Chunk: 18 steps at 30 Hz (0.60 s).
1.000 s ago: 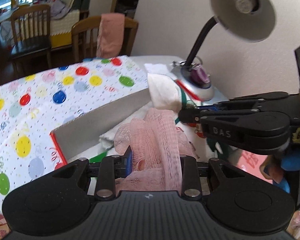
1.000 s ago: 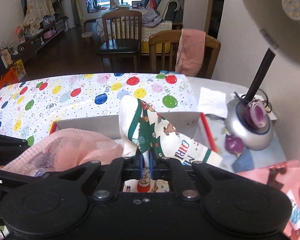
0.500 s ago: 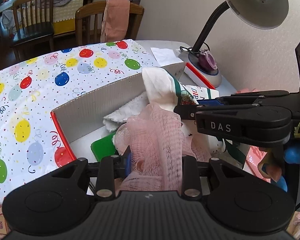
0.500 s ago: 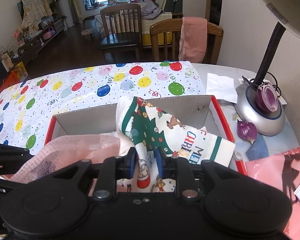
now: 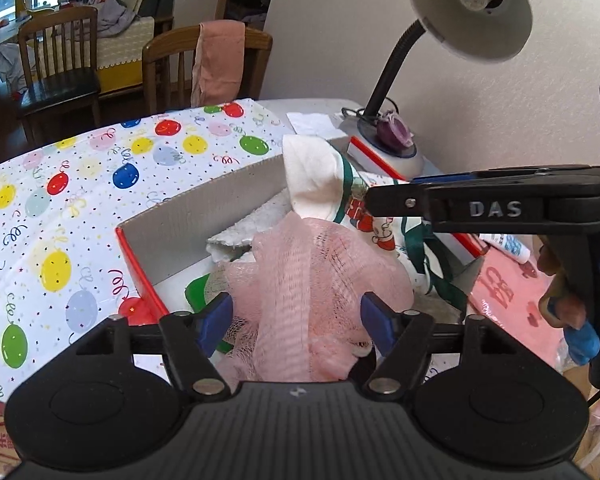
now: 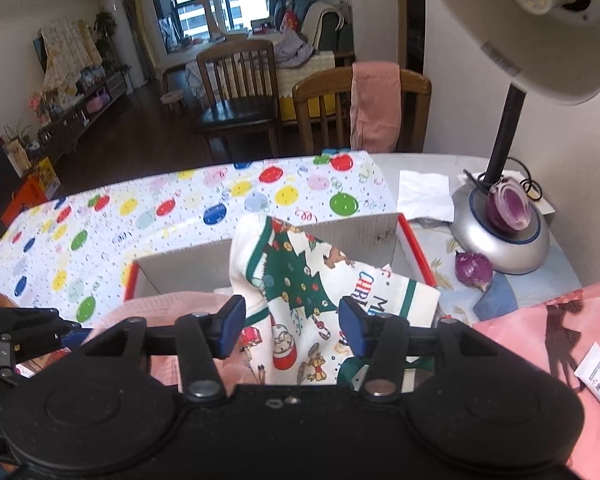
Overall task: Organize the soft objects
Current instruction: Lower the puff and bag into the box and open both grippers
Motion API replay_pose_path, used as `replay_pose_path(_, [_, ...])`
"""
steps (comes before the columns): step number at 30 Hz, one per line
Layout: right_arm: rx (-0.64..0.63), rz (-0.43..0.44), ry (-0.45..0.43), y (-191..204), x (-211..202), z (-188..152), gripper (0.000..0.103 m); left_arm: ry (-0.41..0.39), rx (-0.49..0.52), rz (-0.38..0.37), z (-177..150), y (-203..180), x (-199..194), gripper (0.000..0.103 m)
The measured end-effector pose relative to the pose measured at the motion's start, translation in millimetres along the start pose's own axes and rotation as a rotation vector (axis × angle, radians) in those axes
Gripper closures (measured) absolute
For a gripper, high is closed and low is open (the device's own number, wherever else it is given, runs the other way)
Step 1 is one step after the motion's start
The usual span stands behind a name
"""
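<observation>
Right wrist: balloon-print tablecloth (image 6: 220, 208), wooden chairs (image 6: 240, 92) behind.

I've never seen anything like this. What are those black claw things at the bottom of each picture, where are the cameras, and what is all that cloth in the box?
Each black claw is a hand-held two-finger gripper; no robot arm is involved. A fisheye camera on each looks forward along its fingers. In the left wrist view, the left gripper stands open around a pink mesh cloth. In the right wrist view, the right gripper stands open around a Christmas-print towel. Both cloths lie in a red-edged cardboard box on a balloon-patterned tablecloth. Neither cloth is gripped. Beside the box stands a desk lamp with a purple onion near its base.
</observation>
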State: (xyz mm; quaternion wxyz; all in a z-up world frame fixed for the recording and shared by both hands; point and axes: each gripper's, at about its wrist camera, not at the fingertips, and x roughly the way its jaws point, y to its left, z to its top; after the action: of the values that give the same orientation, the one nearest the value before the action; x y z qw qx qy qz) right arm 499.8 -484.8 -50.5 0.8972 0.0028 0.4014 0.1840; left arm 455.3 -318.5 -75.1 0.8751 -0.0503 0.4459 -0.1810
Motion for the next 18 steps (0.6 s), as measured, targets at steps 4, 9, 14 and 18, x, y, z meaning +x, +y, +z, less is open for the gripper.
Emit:
replay_pose_path(4, [0.007, 0.009, -0.041, 5.5, -20.4, -4.3, 0.047, -0.031, -0.002, -0.002, -4.3, 2.1, -16.9, 0.032])
replay_pose_path(9, [0.024, 0.022, -0.096, 16.0, -46.6, -13.1, 0.042, -0.063, 0.014, -0.002, -10.6, 3.1, -40.2, 0.032])
replay_pose_path(14, [0.039, 0.031, -0.141, 27.8, -68.8, -24.7, 0.04, -0.109, 0.026, -0.023, -17.6, 3.9, -68.6, 0.031])
replay_pose_path(18, [0.023, 0.03, -0.179, 42.1, -87.0, -35.5, 0.039, -0.142, 0.05, -0.031, -24.9, 4.3, -92.6, 0.031])
